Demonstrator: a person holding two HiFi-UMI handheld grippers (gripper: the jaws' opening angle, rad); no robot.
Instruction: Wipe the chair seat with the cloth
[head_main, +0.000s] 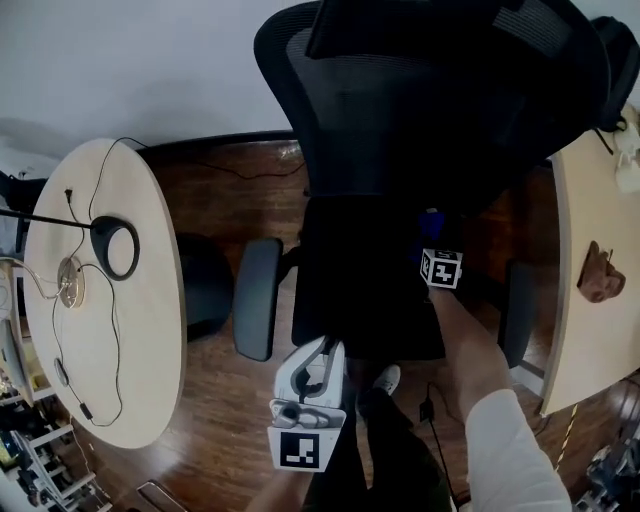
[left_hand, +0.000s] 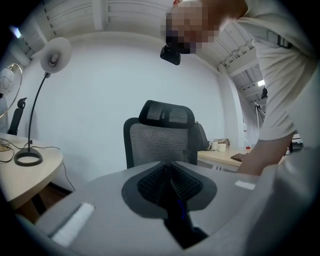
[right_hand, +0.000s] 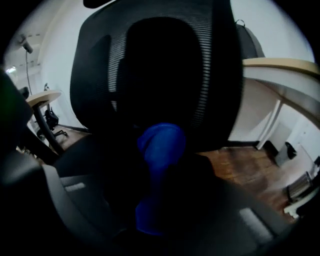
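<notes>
The black office chair has a mesh backrest and a dark seat in the middle of the head view. My right gripper reaches over the seat's back right part, shut on a blue cloth. In the right gripper view the blue cloth bulges out between the dark jaws of the right gripper, in front of the backrest. My left gripper hangs off the seat's front edge, shut and empty. In its own view the left gripper faces the chair from a distance.
A round pale table at the left carries a ring lamp and cables. A desk at the right holds a brown object. Grey armrests flank the seat. A dark stool stands on the wooden floor.
</notes>
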